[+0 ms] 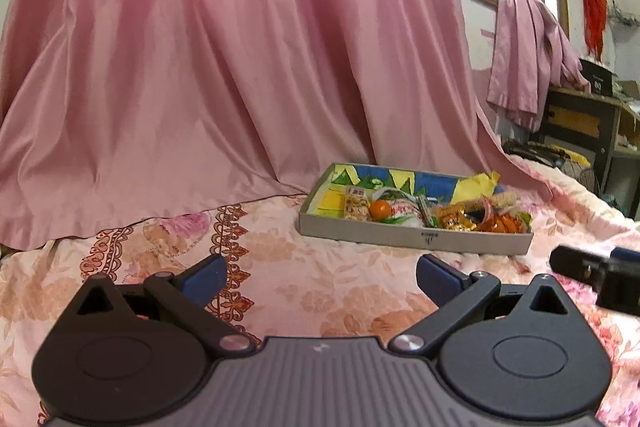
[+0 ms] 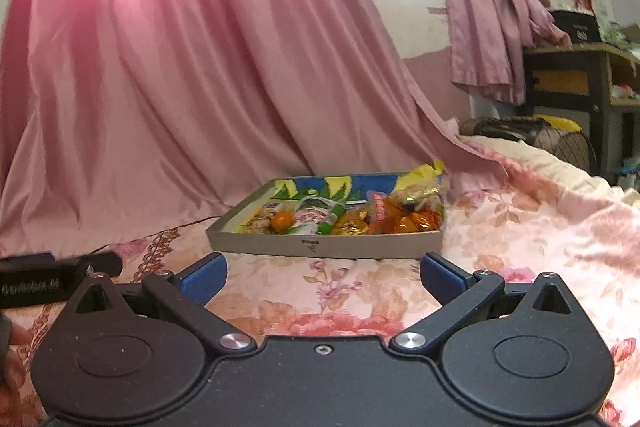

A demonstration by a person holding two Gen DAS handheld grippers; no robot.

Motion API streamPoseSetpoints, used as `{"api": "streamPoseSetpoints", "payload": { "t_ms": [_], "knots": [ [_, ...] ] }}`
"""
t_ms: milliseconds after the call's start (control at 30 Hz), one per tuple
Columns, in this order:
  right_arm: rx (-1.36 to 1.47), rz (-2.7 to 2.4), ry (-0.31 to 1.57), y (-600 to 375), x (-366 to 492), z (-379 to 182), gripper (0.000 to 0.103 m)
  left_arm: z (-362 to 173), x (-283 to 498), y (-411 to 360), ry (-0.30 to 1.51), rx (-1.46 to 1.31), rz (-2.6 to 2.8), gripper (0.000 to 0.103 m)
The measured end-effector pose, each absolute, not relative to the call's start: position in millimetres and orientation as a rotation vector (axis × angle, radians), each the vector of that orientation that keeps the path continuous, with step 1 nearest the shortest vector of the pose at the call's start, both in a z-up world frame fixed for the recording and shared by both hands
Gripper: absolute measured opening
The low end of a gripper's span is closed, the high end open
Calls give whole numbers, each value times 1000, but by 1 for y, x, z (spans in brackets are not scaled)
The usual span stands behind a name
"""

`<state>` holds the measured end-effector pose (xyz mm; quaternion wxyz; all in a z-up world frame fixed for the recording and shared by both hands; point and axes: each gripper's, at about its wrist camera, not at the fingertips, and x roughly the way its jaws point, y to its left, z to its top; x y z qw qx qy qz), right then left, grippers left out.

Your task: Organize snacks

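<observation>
A shallow grey cardboard tray [image 1: 416, 239] with a blue, yellow and green lining sits on the floral bedspread; it also shows in the right wrist view [image 2: 328, 246]. It holds several wrapped snacks, a small orange fruit [image 1: 380, 209] [image 2: 281, 220], a white and red packet [image 1: 400, 209] [image 2: 310, 215] and orange and gold wrappers [image 1: 498, 223] [image 2: 416, 221]. My left gripper [image 1: 322, 277] is open and empty, short of the tray. My right gripper [image 2: 323, 275] is open and empty, just in front of the tray's near wall.
A pink curtain [image 1: 224, 59] hangs behind the tray and drapes onto the bed. A dark cabinet [image 2: 568, 83] and a dark bag [image 2: 520, 131] stand at the right. The right gripper's body [image 1: 600, 275] shows at the right edge of the left view.
</observation>
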<state>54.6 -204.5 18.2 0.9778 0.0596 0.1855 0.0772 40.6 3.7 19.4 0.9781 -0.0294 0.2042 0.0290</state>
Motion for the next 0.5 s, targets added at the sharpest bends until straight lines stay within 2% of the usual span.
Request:
{"api": "streamPoseSetpoints", "payload": {
  "t_ms": [500],
  "knots": [
    [118,141,416,-209,62,9,102,12,43,0,426,-72,56,103]
  ]
}}
